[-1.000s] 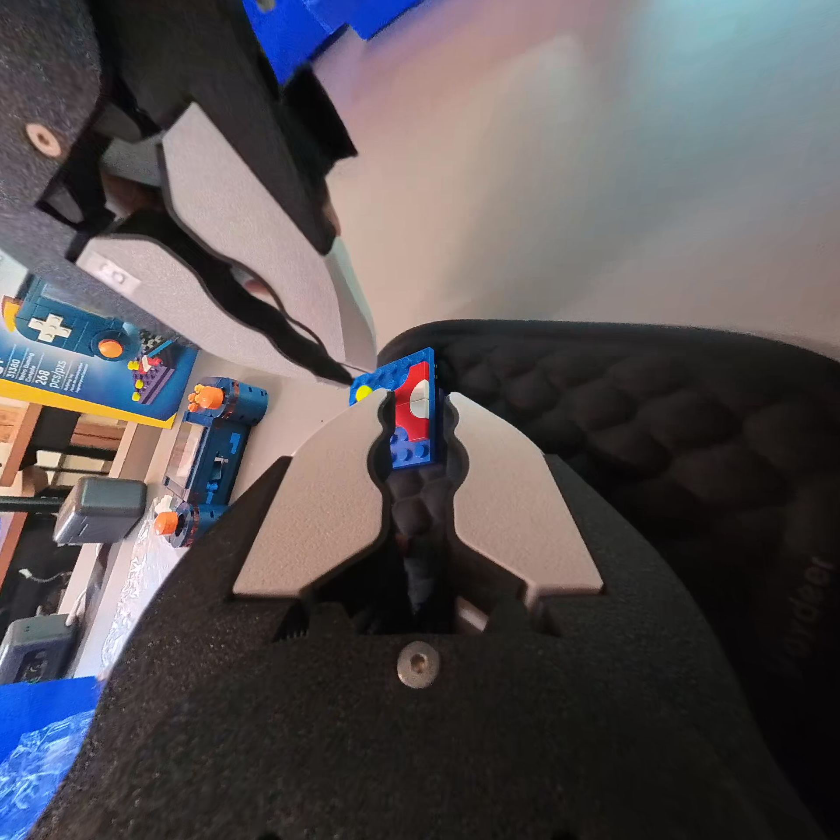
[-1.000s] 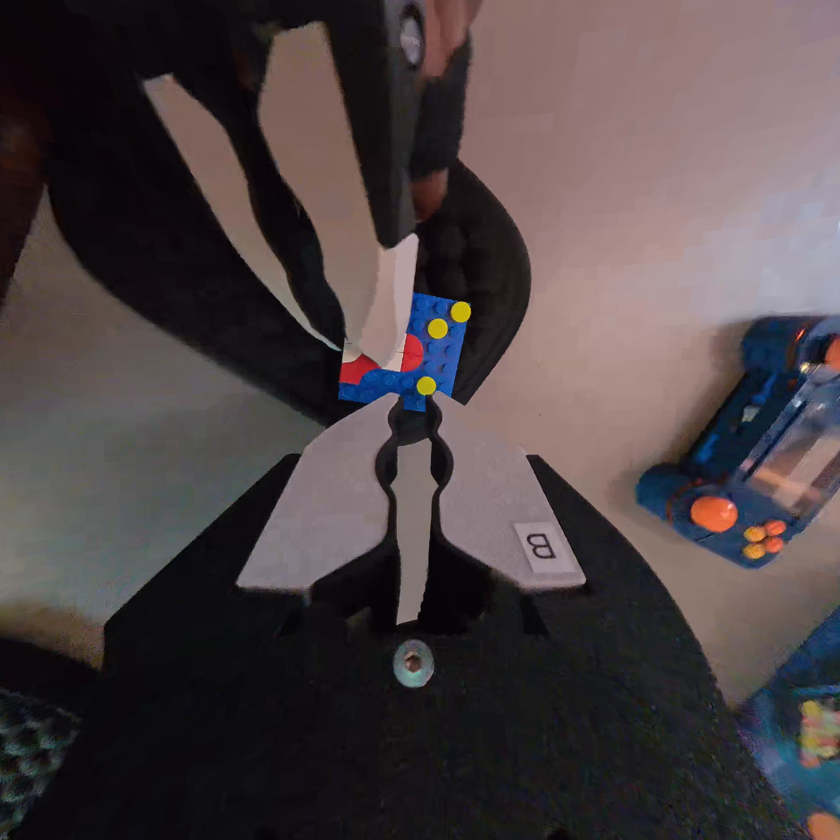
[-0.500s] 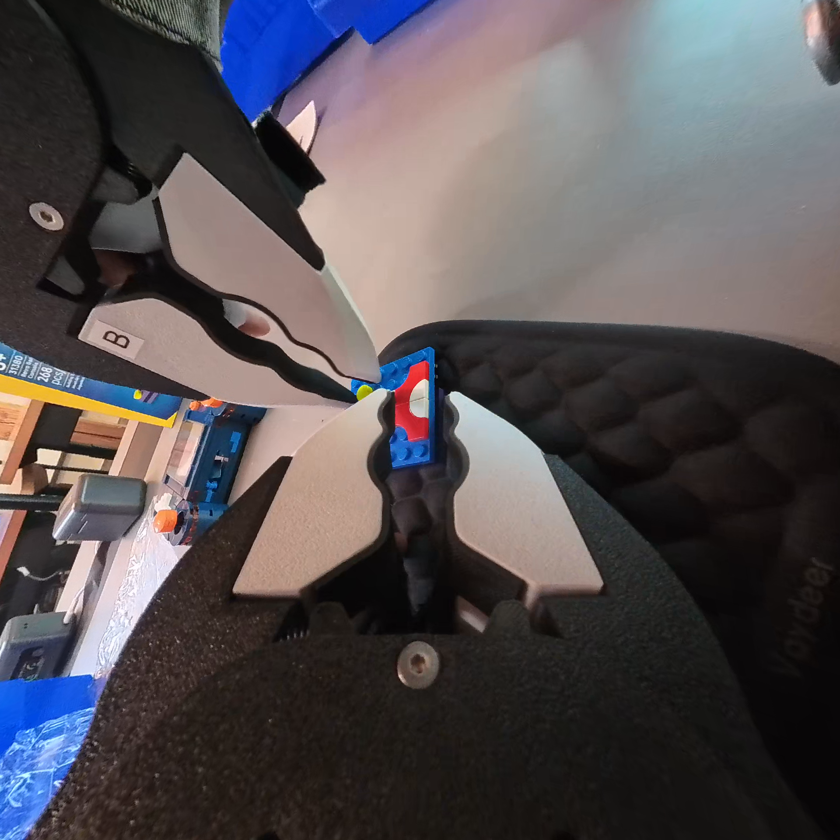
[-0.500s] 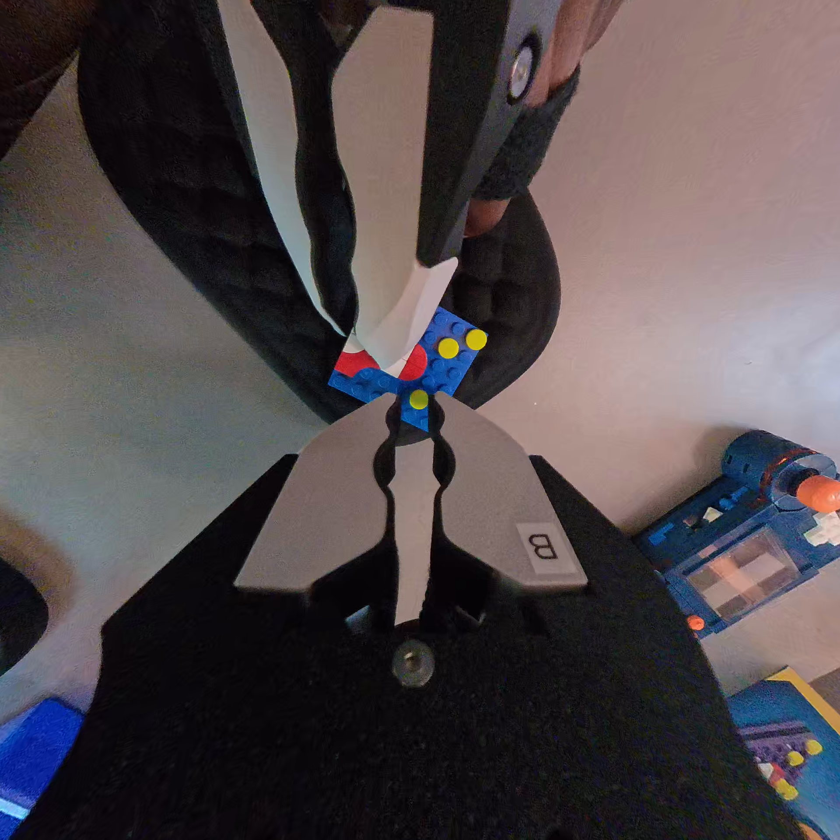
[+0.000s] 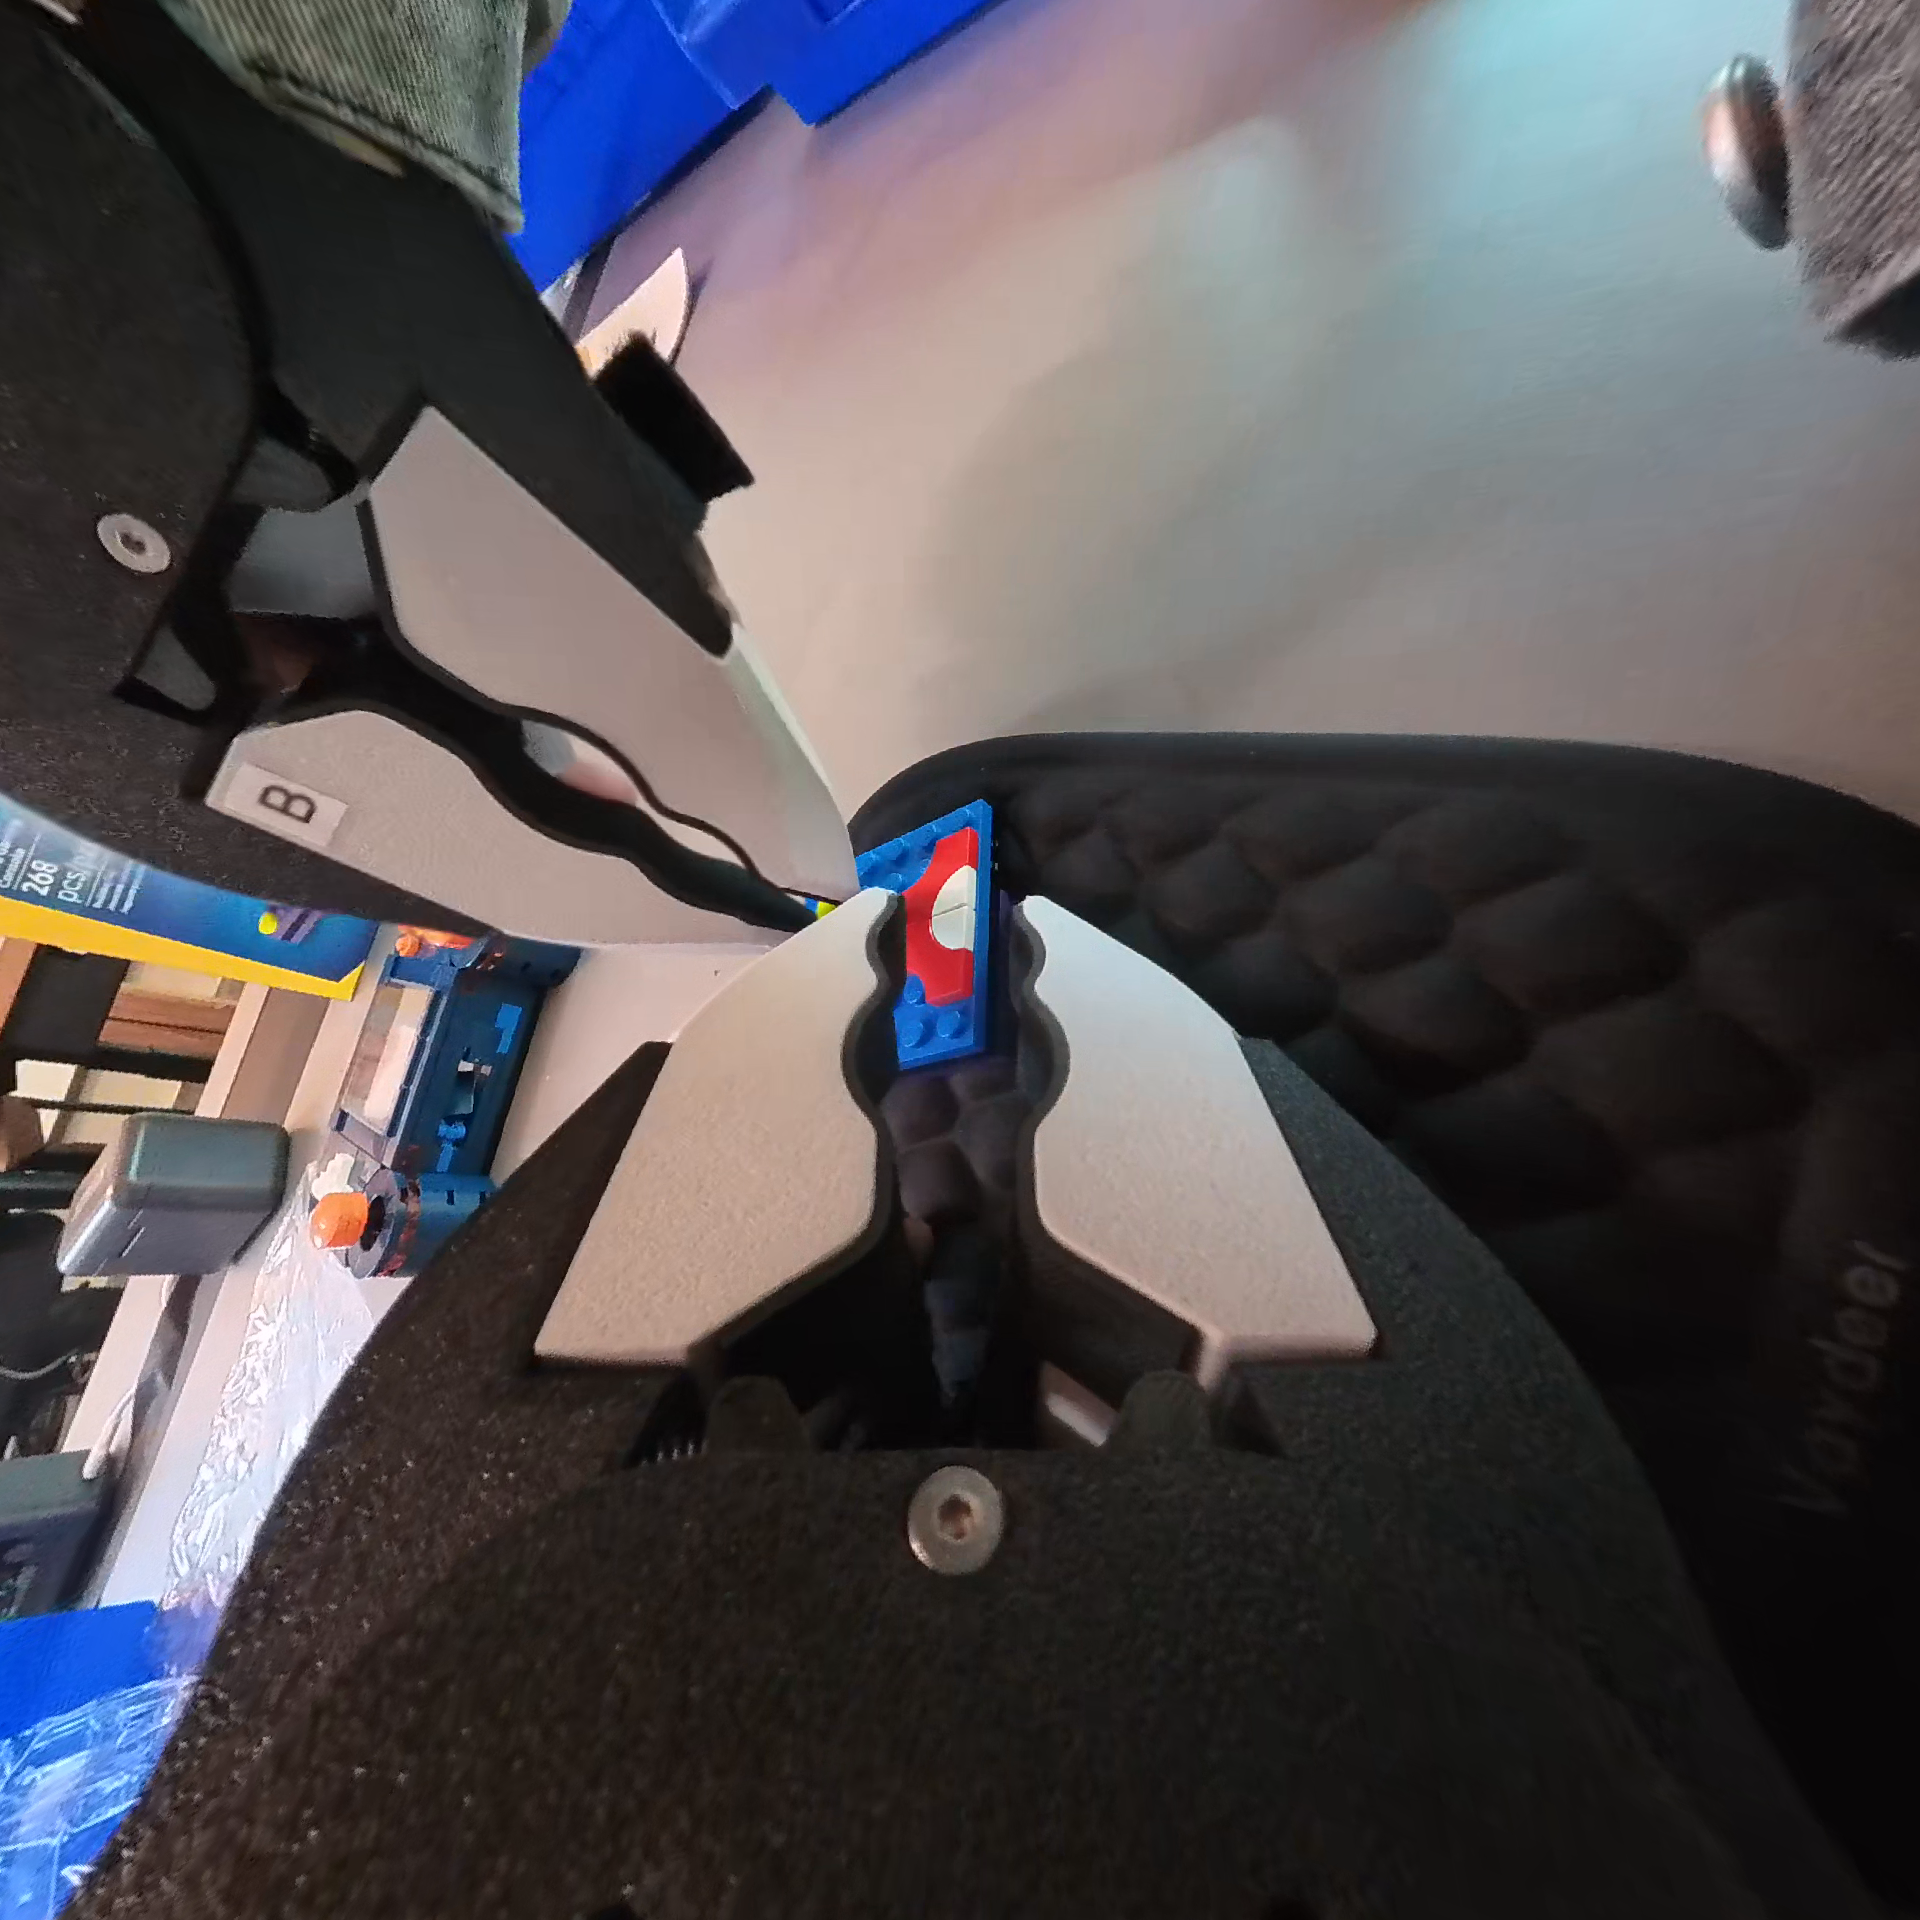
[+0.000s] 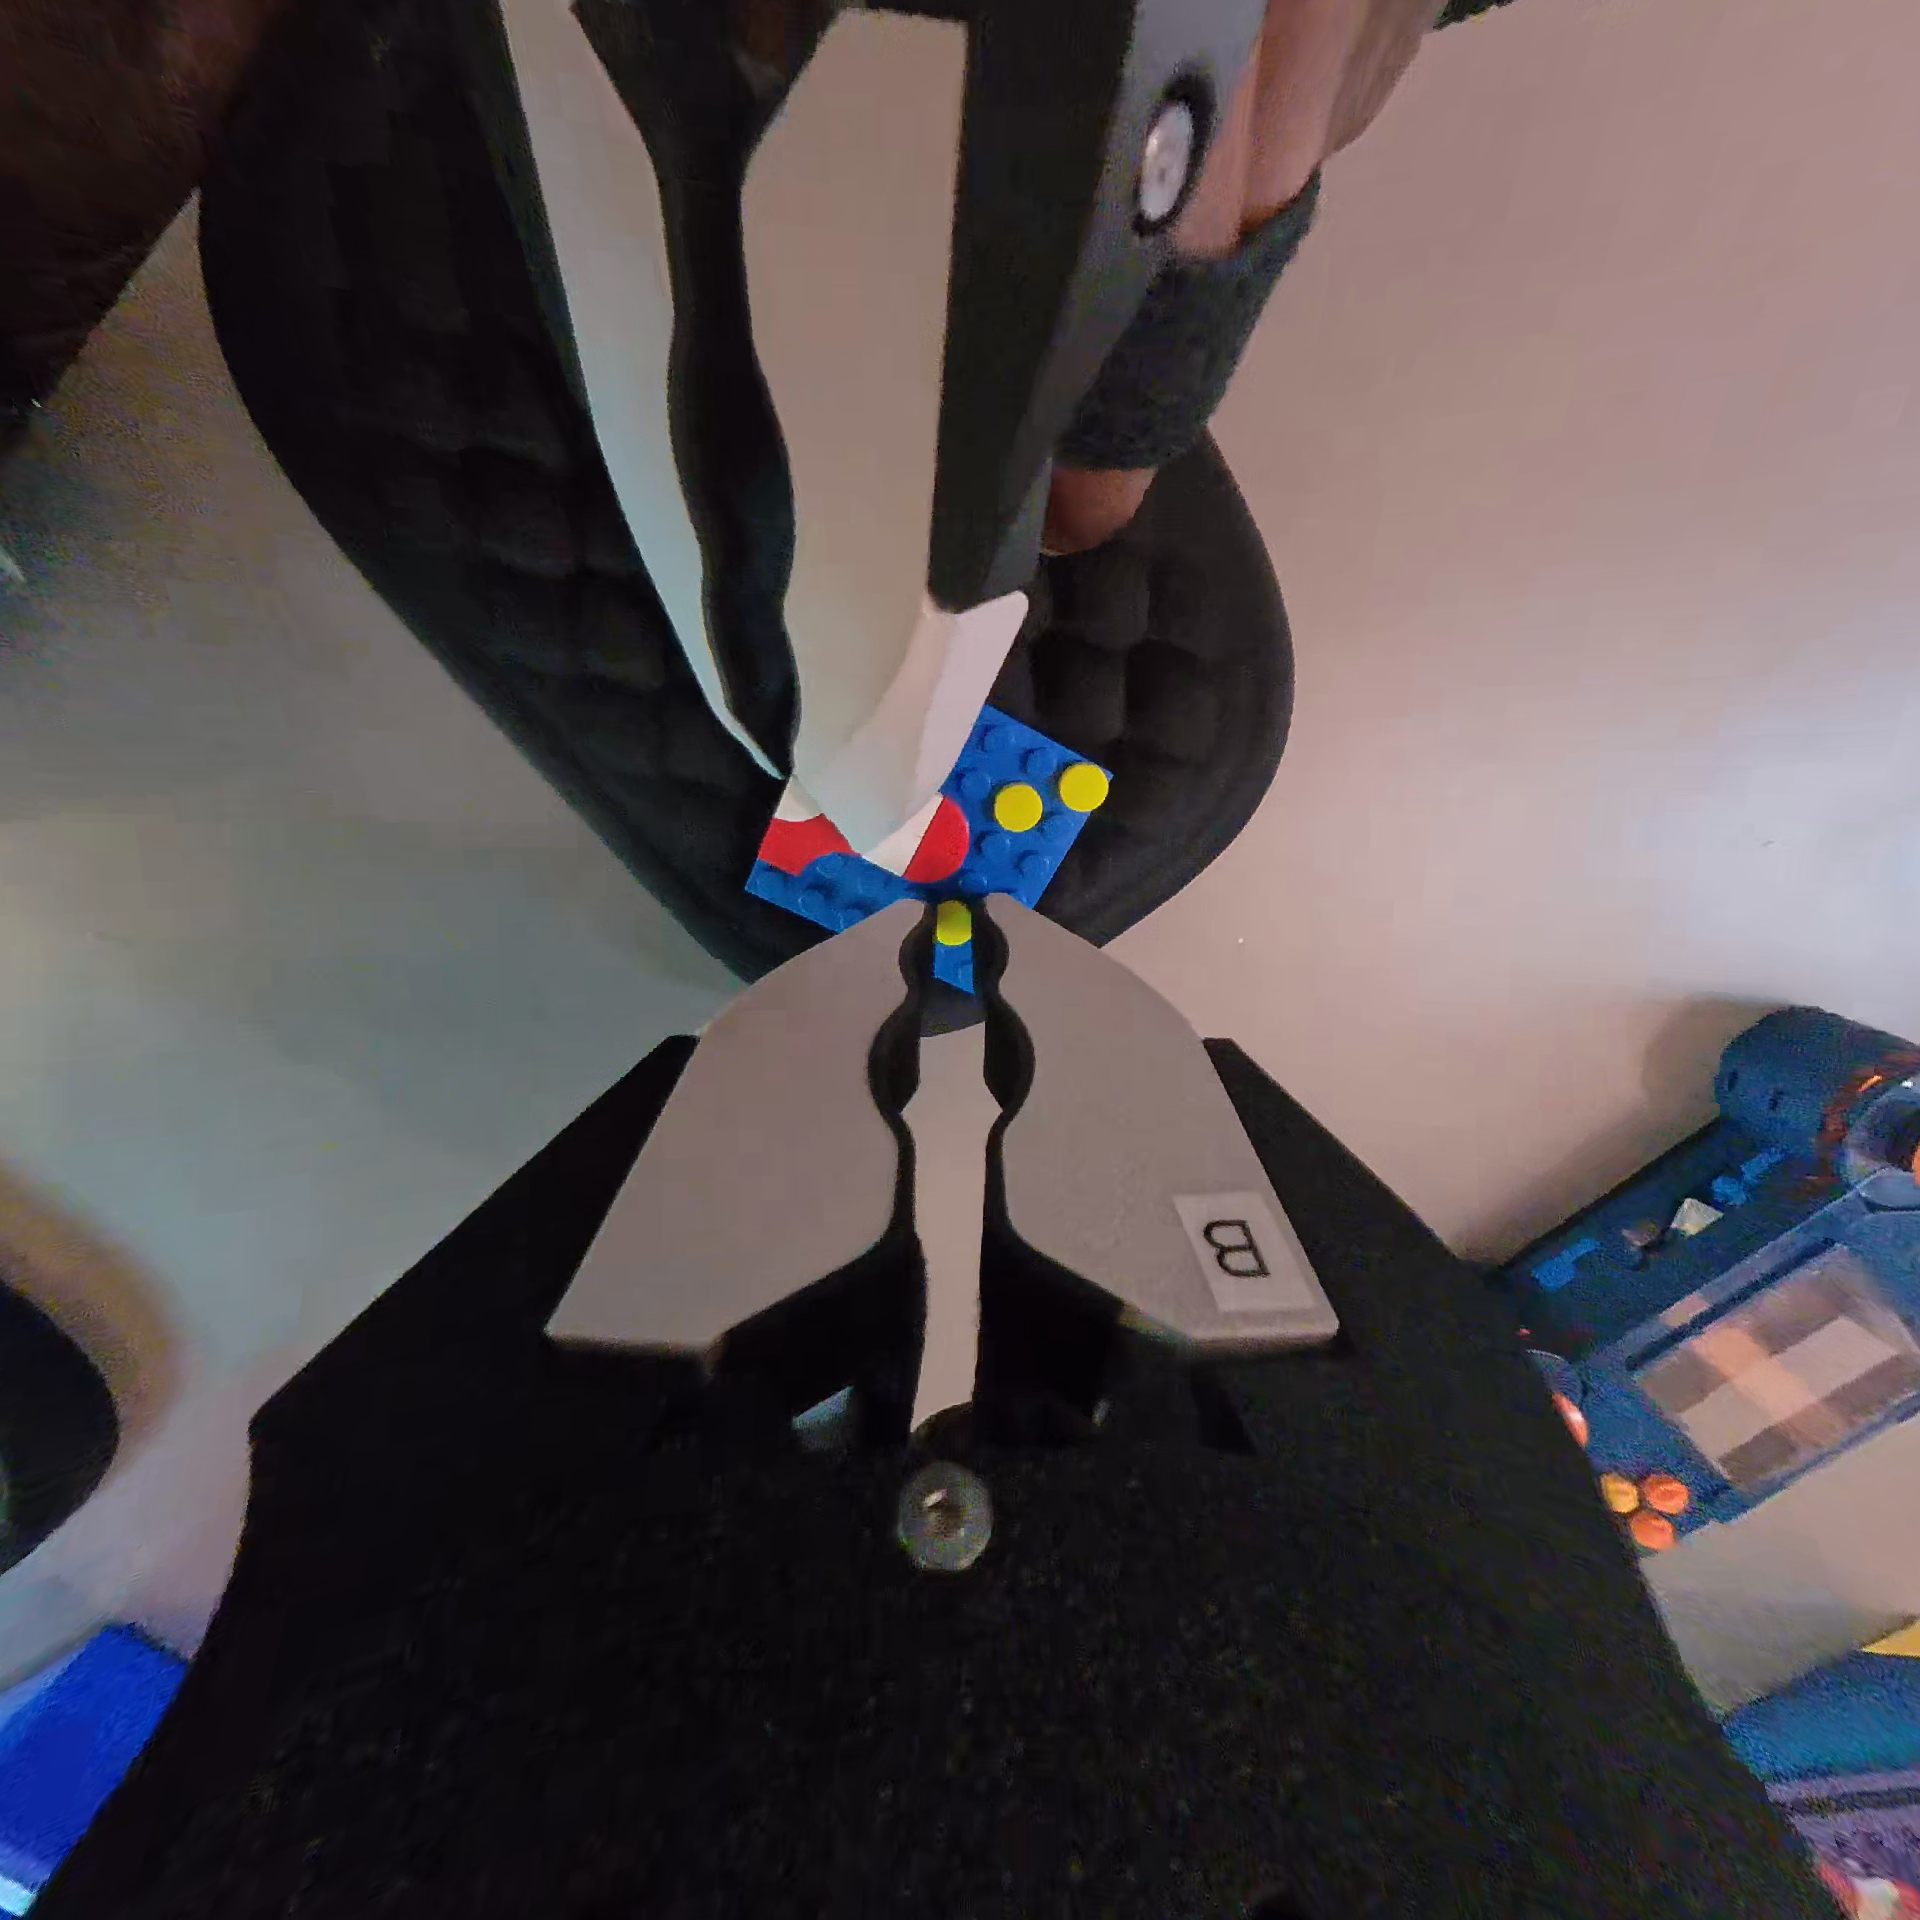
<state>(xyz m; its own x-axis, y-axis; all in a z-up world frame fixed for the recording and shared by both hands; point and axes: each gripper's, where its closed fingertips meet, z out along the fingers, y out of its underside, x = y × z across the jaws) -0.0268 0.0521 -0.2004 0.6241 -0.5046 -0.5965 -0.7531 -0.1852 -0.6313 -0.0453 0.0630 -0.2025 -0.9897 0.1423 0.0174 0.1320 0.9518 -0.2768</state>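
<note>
A small blue studded plate (image 6: pixel 1023 831) with red and white curved pieces and yellow round tiles hangs above a black quilted pad (image 6: pixel 436 436). My left gripper (image 5: pixel 954 906) is shut on the plate (image 5: pixel 940 1023), one finger on its face and one behind. In the right wrist view it reaches down from the top (image 6: pixel 805 790). My right gripper (image 6: pixel 954 920) points at the plate's face and is closed to a narrow gap around a yellow round tile (image 6: pixel 954 923) at the plate's near corner. In the left wrist view it comes in from the upper left (image 5: pixel 821 902).
A dark blue brick-built game console (image 6: pixel 1756 1309) lies on the pale table (image 6: pixel 1558 623) at the right; it also shows in the left wrist view (image 5: pixel 442 1049). A blue and yellow box (image 5: pixel 156 904), a grey adapter (image 5: pixel 171 1195) and blue bins (image 5: pixel 727 73) stand beyond.
The plate has turned slightly in the right wrist view, and the right gripper has rolled and shifted in the left wrist view. Both grips look unchanged.
</note>
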